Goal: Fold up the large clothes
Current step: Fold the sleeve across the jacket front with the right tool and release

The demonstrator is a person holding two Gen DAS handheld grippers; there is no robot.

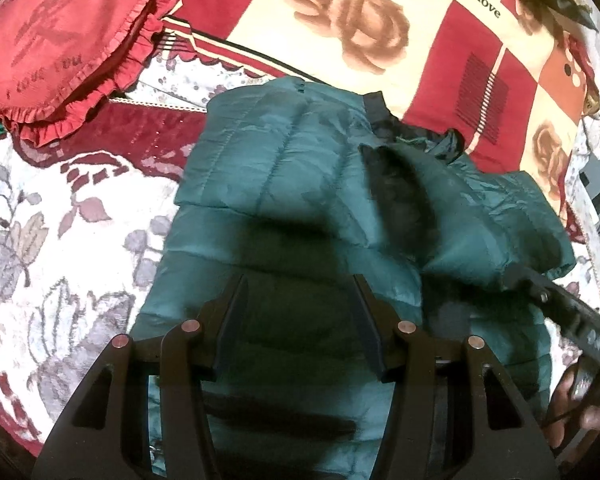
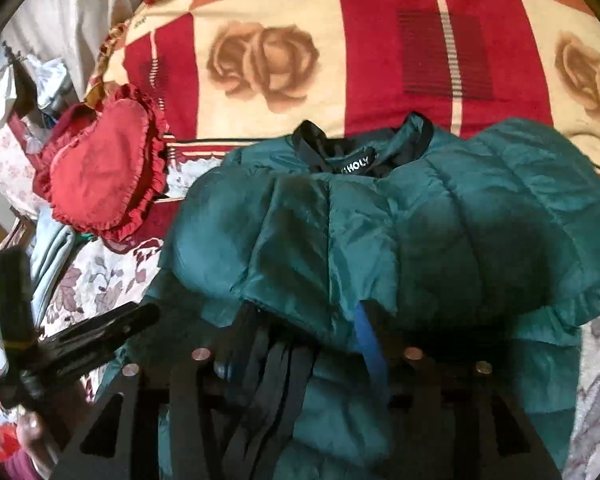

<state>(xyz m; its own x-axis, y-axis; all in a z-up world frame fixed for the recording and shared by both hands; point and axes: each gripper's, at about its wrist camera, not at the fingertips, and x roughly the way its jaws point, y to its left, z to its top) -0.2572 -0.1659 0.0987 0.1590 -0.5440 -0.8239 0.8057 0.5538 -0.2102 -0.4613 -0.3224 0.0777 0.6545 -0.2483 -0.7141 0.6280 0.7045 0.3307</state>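
Green puffer jacket (image 1: 300, 184) on bed (image 1: 60, 248), partly folded. Left gripper (image 1: 300, 300) spread, empty above jacket. Right gripper (image 2: 308, 344) pinching sleeve cuff (image 2: 284, 344). Risk: slippery padded fabric springs open on release.

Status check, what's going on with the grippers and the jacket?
Left gripper open above jacket. Right gripper has green fabric between fingers, grip unclear. Heart pillow beside it, clear.

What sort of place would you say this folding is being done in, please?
Most likely a bedroom at home, on a bed. The green puffer jacket lies on a floral bedspread, with a rose-patterned blanket behind it and a red heart-shaped cushion alongside.
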